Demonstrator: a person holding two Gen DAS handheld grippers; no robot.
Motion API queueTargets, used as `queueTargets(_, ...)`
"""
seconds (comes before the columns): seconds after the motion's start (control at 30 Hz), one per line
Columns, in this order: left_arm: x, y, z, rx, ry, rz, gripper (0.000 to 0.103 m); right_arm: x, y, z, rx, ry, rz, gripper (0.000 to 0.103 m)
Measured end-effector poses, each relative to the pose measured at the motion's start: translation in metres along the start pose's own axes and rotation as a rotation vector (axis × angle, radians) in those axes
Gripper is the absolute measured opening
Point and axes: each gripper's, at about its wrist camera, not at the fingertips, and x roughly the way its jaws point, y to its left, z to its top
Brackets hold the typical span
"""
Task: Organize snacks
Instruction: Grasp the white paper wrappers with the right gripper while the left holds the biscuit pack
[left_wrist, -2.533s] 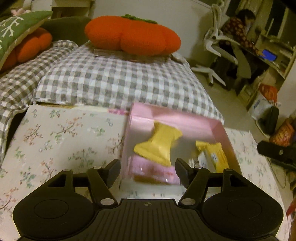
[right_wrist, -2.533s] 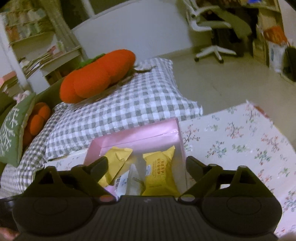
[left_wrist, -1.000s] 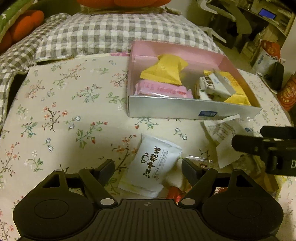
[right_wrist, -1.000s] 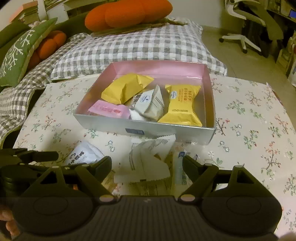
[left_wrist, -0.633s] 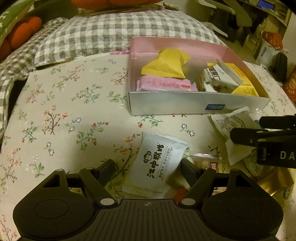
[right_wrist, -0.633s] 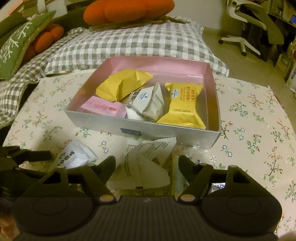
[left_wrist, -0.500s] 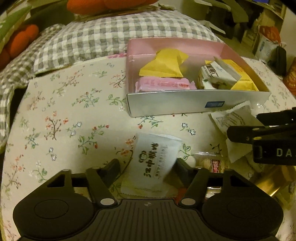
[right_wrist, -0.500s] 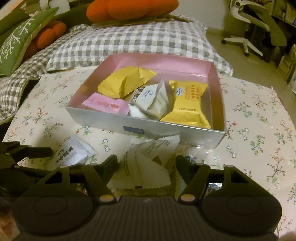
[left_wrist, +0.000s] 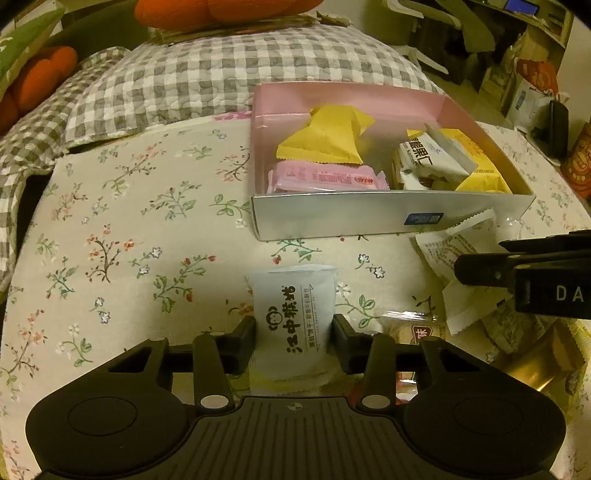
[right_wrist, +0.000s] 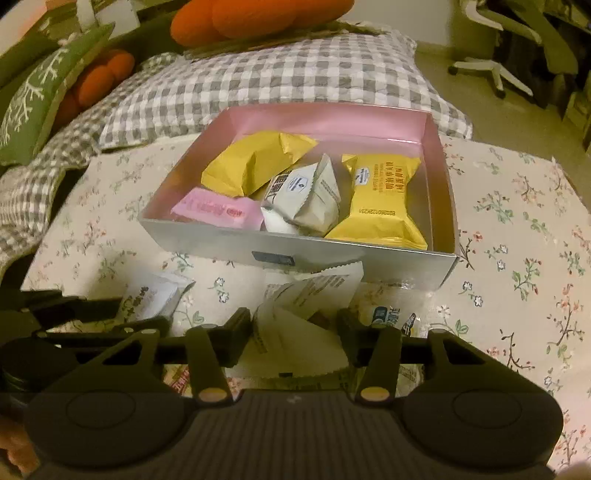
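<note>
A pink-lined box (left_wrist: 391, 218) (right_wrist: 295, 254) on the flowered tablecloth holds yellow (left_wrist: 325, 138), pink (left_wrist: 325, 179) and white (right_wrist: 306, 199) snack packets. My left gripper (left_wrist: 294, 332) is shut on a white packet with black characters (left_wrist: 293, 314), in front of the box. My right gripper (right_wrist: 295, 330) is shut on a white crinkle-edged packet (right_wrist: 295, 325) just before the box's front wall. The right gripper also shows in the left wrist view (left_wrist: 524, 269).
Loose snacks lie at the right of the left wrist view: a clear-wrapped one (left_wrist: 417, 328) and a gold one (left_wrist: 543, 365). A checked cushion (left_wrist: 229, 74) and an orange plush pumpkin (right_wrist: 258, 14) lie behind the box. An office chair (right_wrist: 491, 62) stands far right.
Both grippers dropped from over the box to the loose packets in front of it. The jaws of each narrowed onto a white packet.
</note>
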Motion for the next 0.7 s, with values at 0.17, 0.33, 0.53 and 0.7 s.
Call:
queueTargets(0.17,-0.002,0.004,0.002,-0.029,-0.002,-0.013,0.04,-0.002,0.0,0.0,0.012,-0.007,0.009,0.041)
queueTargets(0.33,-0.005,0.008,0.003,-0.06,-0.01,-0.021,0.04,-0.005,-0.002,0.001,0.032,-0.011,0.013,0.039)
queueTargets(0.53,-0.009,0.011,0.004,-0.082,-0.019,-0.031,0.04,-0.01,-0.003,0.002,0.045,-0.022,0.019,0.036)
queueTargets(0.7,-0.013,0.013,0.005,-0.1,-0.03,-0.041,0.04,-0.014,-0.005,0.003,0.063,-0.025,0.064,0.019)
